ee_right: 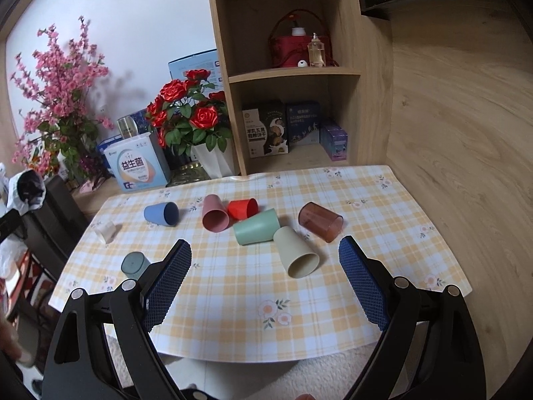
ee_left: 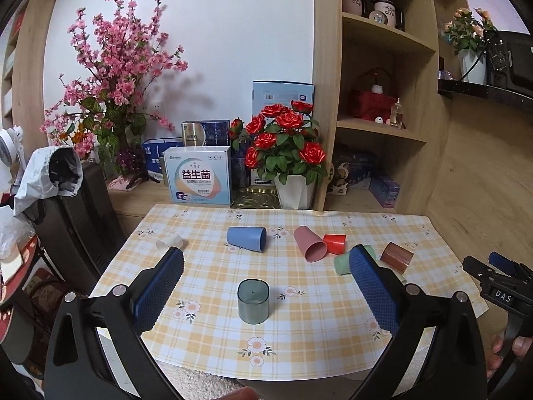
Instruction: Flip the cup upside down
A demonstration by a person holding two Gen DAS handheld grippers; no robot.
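Note:
A translucent grey-green cup (ee_left: 253, 305) stands upside down on the checked tablecloth (ee_left: 299, 326), between the fingers of my open left gripper (ee_left: 266, 260) and a little below their tips; it also shows in the right wrist view (ee_right: 135, 265). Other cups lie on their sides: white (ee_left: 169, 243), blue (ee_left: 247, 238), pink (ee_left: 310, 244), red (ee_left: 334, 243), green (ee_right: 256, 226), cream (ee_right: 296, 252) and brown (ee_right: 320, 221). My right gripper (ee_right: 265, 250) is open and empty, above the table's front, with the cream cup between its fingers further off.
Behind the table stand a red rose pot (ee_left: 293, 156), a pink blossom plant (ee_left: 113, 76), boxes (ee_left: 199, 175) and a wooden shelf unit (ee_left: 376, 93). A black chair with a jacket (ee_left: 56, 180) stands at the left. The right gripper shows at the left view's right edge (ee_left: 499, 276).

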